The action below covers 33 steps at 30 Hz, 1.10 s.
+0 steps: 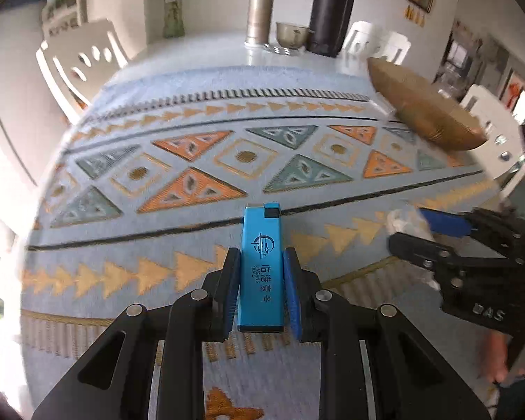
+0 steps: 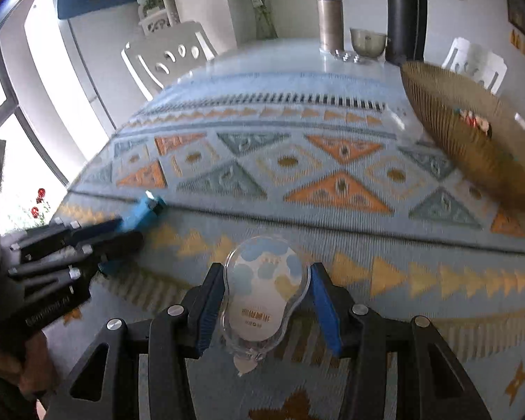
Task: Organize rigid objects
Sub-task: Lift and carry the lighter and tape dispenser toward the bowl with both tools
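Observation:
My left gripper (image 1: pixel 261 256) is shut on a slim blue lighter-like box (image 1: pixel 262 231) with dark printed characters, held upright above the patterned cloth (image 1: pixel 227 161). The same blue box (image 2: pixel 144 209) sticks out of the left gripper (image 2: pixel 129 231) at the left of the right wrist view. My right gripper (image 2: pixel 266 269) is shut on a clear bulb-shaped plastic case (image 2: pixel 262 290) with a white and blue card inside, both pads pressing on its sides. In the left wrist view, the right gripper (image 1: pixel 404 232) carries that pale case (image 1: pixel 402 220) at the right.
A brown woven basket (image 2: pixel 465 147) sits at the right of the table, with small colourful items (image 2: pixel 472 119) inside; it also shows as the basket (image 1: pixel 427 112). A metal canister (image 1: pixel 260 14), small bowl (image 1: pixel 292 33) and black flask (image 1: pixel 332 10) stand at the far edge. White chairs (image 1: pixel 77 63) surround the table.

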Motion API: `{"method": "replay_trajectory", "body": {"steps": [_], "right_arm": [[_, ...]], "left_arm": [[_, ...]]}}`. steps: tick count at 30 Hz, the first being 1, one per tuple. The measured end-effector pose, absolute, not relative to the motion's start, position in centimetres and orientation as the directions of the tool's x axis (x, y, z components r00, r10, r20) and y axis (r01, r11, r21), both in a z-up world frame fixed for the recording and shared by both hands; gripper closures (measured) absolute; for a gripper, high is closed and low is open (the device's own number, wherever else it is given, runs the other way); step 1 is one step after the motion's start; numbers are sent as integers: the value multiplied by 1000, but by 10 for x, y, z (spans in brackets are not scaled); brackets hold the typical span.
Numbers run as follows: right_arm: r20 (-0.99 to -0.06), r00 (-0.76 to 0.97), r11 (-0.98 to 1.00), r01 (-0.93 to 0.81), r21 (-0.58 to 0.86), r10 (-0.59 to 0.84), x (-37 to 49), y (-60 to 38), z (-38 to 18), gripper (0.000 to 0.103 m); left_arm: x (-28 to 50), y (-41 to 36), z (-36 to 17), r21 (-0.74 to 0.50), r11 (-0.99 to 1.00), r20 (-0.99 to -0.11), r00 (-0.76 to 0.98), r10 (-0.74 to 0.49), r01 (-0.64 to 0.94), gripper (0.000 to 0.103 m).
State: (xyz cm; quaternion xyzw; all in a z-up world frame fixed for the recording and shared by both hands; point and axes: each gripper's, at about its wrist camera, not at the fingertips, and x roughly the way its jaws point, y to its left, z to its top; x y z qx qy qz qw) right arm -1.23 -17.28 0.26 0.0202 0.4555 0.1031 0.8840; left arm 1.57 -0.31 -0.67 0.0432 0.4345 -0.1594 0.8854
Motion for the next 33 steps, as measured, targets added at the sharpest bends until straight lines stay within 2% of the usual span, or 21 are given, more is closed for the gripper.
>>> {"method": "replay_trajectory", "body": {"steps": [1,2,3,4,10,14,17,18,20,25,29,33], "right_arm": [[-802,563,978,-166,127,200,-15,-171,3,52],[-803,554,974,-172,146,218,-15,-173,1,42],[-800,556,973,-175,154,226,-17,-172,2,39],[-800,558,974,-170,151,221,-19,-173,2,39],[-809,568,986,-147,83,153,-19,-168,4,38],[-815,568,988,-151,31,113,-19,-161,3,38],[-814,570,988,-153,24,108,-18,-161,3,41],[-812,573,988,-155,26,111,-19,-161,3,49],[-806,583,988,-152,16,103,-21,-160,4,55],[-801,590,985,-174,-3,102,-22,-156,4,55],[-787,606,981,-195,-6,116,-25,-153,7,55],[-763,631,980,-197,19,142,-29,-157,12,55]], "left_arm": [[15,-3,-7,-60,944,-781,574,-246,323,78],[15,-3,-9,-64,942,-786,565,-251,330,74],[17,-4,-11,-64,941,-793,556,-249,331,73],[16,-4,-10,-53,944,-790,564,-240,327,69],[10,-11,-11,19,947,-788,587,-182,320,68],[11,-6,-11,3,950,-790,583,-189,312,67],[11,-6,-11,6,950,-789,585,-186,311,67],[11,-5,-11,11,950,-789,587,-184,312,67],[10,-6,-11,19,950,-787,591,-179,313,67],[9,-7,-11,22,948,-786,592,-179,317,69],[7,-10,-10,30,945,-780,599,-181,325,82],[-1,-7,-1,12,942,-739,638,-218,335,82]]}}
